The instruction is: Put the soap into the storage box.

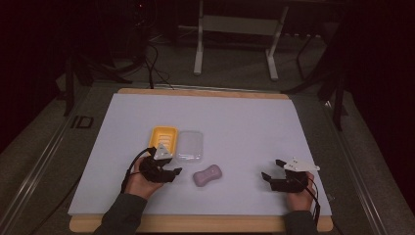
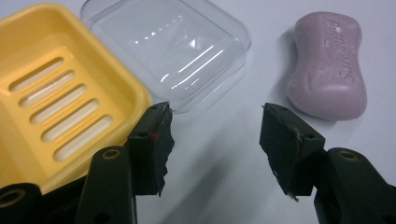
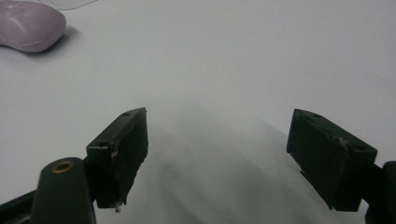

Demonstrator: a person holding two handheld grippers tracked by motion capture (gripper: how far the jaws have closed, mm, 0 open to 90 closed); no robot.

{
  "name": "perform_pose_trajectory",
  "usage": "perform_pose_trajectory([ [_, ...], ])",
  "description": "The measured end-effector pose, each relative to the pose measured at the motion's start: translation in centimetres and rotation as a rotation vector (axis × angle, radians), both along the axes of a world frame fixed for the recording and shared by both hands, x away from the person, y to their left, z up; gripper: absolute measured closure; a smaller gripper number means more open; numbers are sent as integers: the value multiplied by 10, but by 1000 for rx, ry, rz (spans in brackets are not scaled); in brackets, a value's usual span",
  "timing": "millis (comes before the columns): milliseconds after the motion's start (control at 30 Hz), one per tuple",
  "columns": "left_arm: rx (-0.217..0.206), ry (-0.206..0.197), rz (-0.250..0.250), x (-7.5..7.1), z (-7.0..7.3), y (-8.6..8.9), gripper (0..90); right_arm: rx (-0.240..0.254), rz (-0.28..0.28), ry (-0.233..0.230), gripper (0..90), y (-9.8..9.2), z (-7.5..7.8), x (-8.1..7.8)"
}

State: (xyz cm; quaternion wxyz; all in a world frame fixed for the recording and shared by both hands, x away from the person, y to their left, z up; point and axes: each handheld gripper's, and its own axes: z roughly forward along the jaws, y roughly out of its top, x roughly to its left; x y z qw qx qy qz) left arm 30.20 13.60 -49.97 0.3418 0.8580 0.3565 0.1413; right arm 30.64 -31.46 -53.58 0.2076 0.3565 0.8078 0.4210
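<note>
A yellow slotted soap dish lies on the white sheet, with its clear plastic lid flat beside it on the right. A lilac soap bar rests in front of the lid. My left gripper hovers just in front of the dish, left of the soap, jaws open with nothing between them. My right gripper stays low near the front right, jaws wide open over bare sheet, pointing left toward the soap.
The white sheet covers a wooden board with room at the back and right. A white table frame and cables stand on the dark floor beyond.
</note>
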Motion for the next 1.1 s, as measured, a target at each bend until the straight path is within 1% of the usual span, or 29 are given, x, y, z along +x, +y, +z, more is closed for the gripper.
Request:
perform_pose_trajectory([
  [67,10,1,-14,0,3,-4,441,0,0,1,202,0,0,0],
  [133,32,-1,-25,1,5,-8,441,-1,0,2,202,0,0,0],
  [200,45,0,-34,3,8,-12,441,1,1,0,202,0,0,0],
  [333,57,11,-56,5,12,-20,442,7,-1,0,202,-1,0,0],
  [400,47,31,-71,6,14,-23,442,7,-1,0,202,-1,0,-1],
  [433,47,31,-71,6,14,-23,442,7,-1,0,202,-1,0,-1],
  [500,44,46,-94,8,18,-29,442,9,-2,1,202,-1,0,-1],
  [567,45,46,-100,8,20,-31,442,9,-2,1,202,-1,1,-1],
  [633,66,51,-111,10,23,-37,442,9,-2,0,201,-1,0,-1],
  [700,69,52,-113,11,24,-38,442,9,-3,0,200,-1,0,-1],
  [767,83,59,-118,13,27,-43,438,9,-3,0,198,-1,0,-1],
  [833,83,59,-118,13,27,-43,437,9,-3,-1,198,-1,0,-1],
  [867,85,74,-125,14,28,-47,437,9,-3,-1,198,-1,0,-1],
  [1100,123,92,-163,17,30,-61,436,10,-2,0,198,-1,0,-1],
])
